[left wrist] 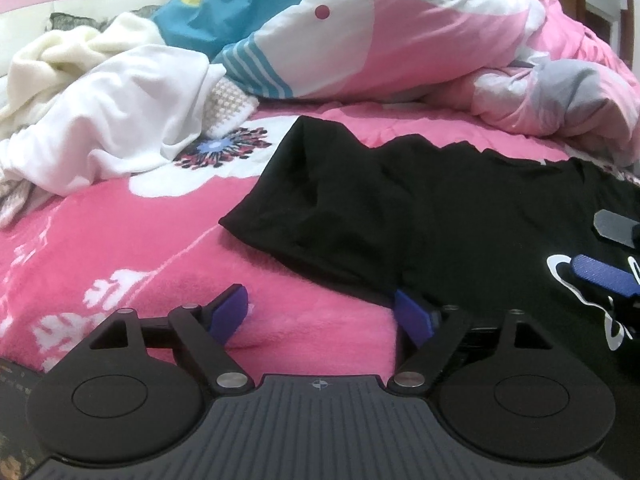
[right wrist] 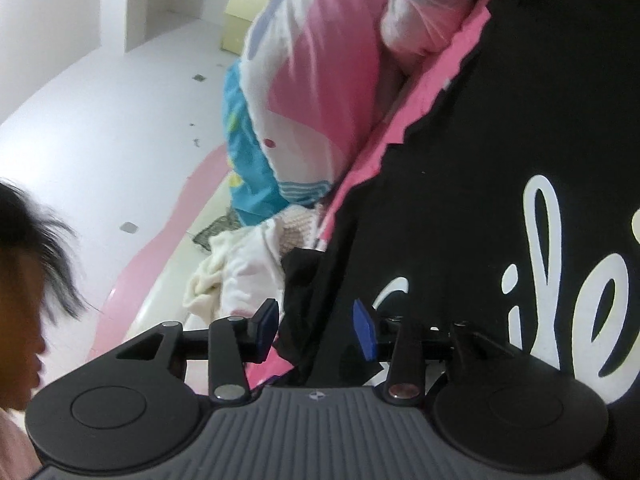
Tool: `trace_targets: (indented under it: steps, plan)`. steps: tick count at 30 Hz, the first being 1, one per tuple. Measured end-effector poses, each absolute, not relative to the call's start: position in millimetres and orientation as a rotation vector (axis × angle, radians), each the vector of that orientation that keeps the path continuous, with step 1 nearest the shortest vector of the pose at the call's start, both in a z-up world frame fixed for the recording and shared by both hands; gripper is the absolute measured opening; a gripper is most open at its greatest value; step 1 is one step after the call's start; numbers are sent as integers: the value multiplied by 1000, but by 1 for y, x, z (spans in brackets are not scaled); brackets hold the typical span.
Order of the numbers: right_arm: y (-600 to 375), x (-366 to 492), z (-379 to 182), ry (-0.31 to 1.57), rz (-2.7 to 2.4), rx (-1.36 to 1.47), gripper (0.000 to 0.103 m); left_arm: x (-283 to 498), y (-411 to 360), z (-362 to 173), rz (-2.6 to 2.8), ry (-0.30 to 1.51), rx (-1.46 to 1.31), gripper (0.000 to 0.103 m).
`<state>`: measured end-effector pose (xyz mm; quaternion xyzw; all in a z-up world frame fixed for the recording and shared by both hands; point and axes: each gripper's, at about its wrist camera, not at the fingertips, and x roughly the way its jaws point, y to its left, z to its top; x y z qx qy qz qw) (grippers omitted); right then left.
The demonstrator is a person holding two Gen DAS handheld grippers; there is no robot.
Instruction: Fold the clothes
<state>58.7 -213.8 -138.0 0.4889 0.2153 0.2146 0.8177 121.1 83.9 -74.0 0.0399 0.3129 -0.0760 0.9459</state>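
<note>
A black T-shirt (left wrist: pixel 420 216) with white lettering (right wrist: pixel 540 216) lies spread on the pink floral blanket (left wrist: pixel 132 248). My left gripper (left wrist: pixel 322 314) is open and low over the blanket at the shirt's near left edge. Its right fingertip (left wrist: pixel 414 316) touches the shirt's hem, and its left one rests on bare blanket. My right gripper (right wrist: pixel 316 330) is open too, with a fold of the black shirt's edge in the gap between its blue pads. In the left wrist view the right gripper (left wrist: pixel 608 252) shows at the far right, over the print.
A heap of white and cream clothes (left wrist: pixel 100 120) lies at the back left of the bed. A bunched pink, white and blue duvet (left wrist: pixel 400 40) runs along the back. A person's head (right wrist: pixel 24 280) shows at the left of the right wrist view.
</note>
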Motion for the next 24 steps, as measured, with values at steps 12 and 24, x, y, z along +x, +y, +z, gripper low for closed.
trace_targets:
  steps: [12, 24]
  plan:
    - [-212, 63, -136, 520, 415, 1039, 44, 123, 85, -73, -160, 655, 76, 83]
    - [-112, 94, -10, 1002, -53, 511, 46, 113, 79, -16, -161, 804, 247, 84]
